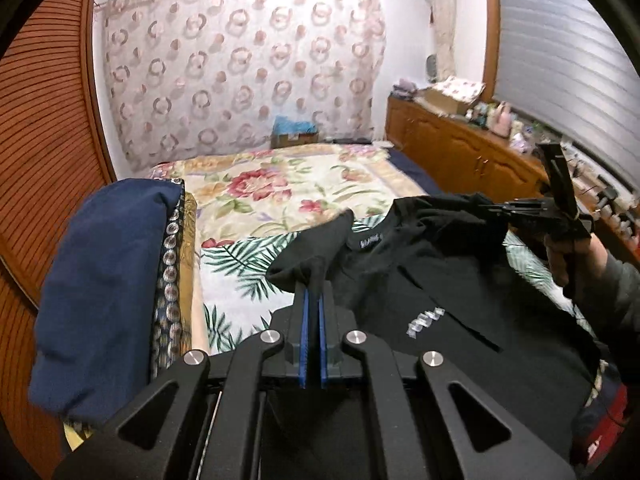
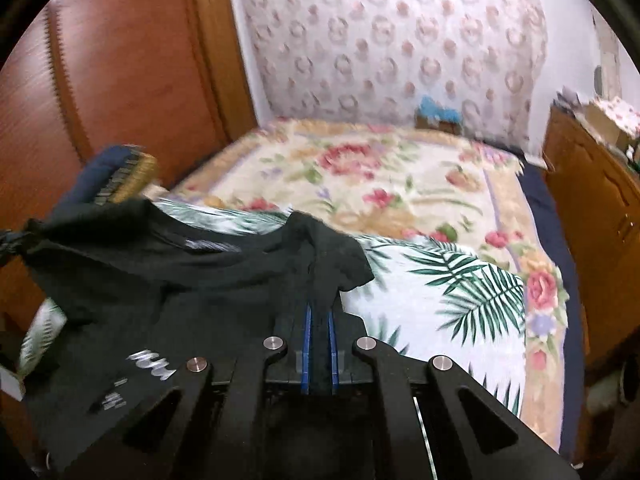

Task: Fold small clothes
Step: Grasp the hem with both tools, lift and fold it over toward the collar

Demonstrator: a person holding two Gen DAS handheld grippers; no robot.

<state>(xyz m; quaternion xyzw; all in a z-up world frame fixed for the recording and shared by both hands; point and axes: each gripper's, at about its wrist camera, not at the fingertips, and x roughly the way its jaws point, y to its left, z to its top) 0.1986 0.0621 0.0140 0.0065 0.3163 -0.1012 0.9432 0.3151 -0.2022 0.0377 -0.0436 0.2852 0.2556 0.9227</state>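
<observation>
A black T-shirt with a small white print hangs stretched between my two grippers above the bed. In the left wrist view my left gripper is shut on one shoulder of the shirt, cloth pinched between its blue pads. Further right, my right gripper grips the other shoulder, held by a hand. In the right wrist view the right gripper is shut on the black T-shirt, with fabric draped over its fingertips. The collar label faces up.
The bed carries a floral cover with a palm-leaf sheet over its near part. A folded navy blanket pile stands at the left. A wooden cabinet with clutter lines the right, and a wooden slatted door the left.
</observation>
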